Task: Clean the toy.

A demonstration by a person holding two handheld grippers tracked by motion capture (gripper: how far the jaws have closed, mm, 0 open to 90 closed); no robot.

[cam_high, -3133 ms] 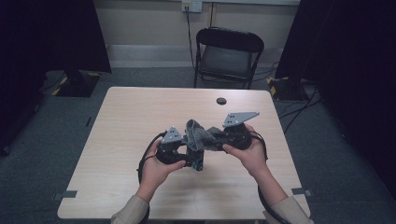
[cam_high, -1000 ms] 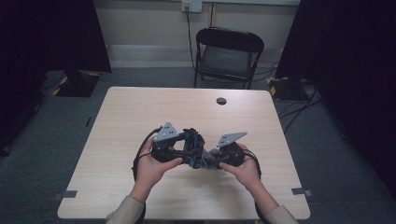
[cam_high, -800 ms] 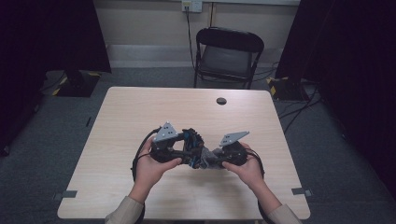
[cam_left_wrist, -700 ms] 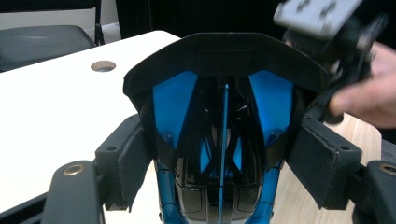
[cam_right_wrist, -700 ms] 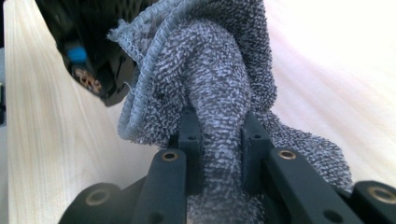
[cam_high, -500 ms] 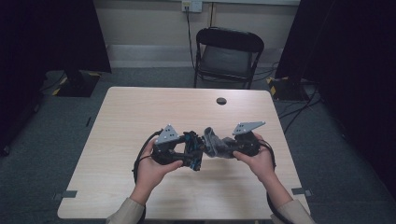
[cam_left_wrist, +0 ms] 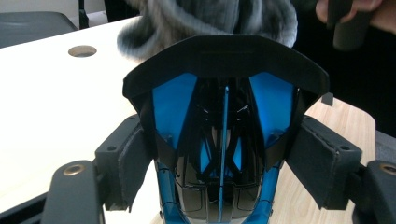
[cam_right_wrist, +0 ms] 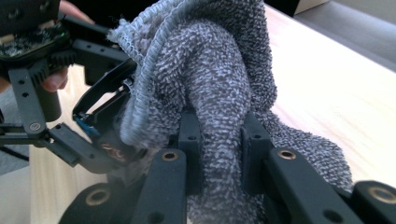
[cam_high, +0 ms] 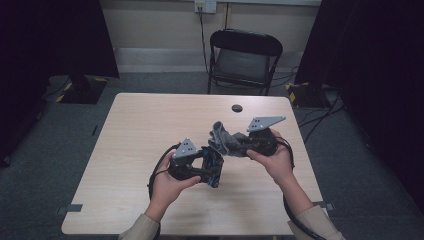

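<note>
My left gripper [cam_high: 212, 166] is shut on black sunglasses with blue lenses [cam_high: 215, 161], low over the table's near middle. In the left gripper view the sunglasses [cam_left_wrist: 224, 112] sit between both pads [cam_left_wrist: 133, 158], folded, front edge pointing away. My right gripper [cam_high: 234, 144] is shut on a grey knitted pouch [cam_high: 221, 136], lifted a little above and to the right of the sunglasses. In the right gripper view the pouch [cam_right_wrist: 219, 70] bulges up from between the jaws, its open mouth turned to the left gripper [cam_right_wrist: 93, 123]. The pouch's rim [cam_left_wrist: 205, 18] hangs just beyond the sunglasses.
The light wooden table [cam_high: 135, 130] has a round dark cable hole [cam_high: 236, 108] near its far edge. A black folding chair [cam_high: 243, 55] stands behind the table. Dark curtains hang on both sides.
The right gripper has lifted up and to the right with the grey pouch, drawing it off the sunglasses. The left gripper has stayed low with the sunglasses.
</note>
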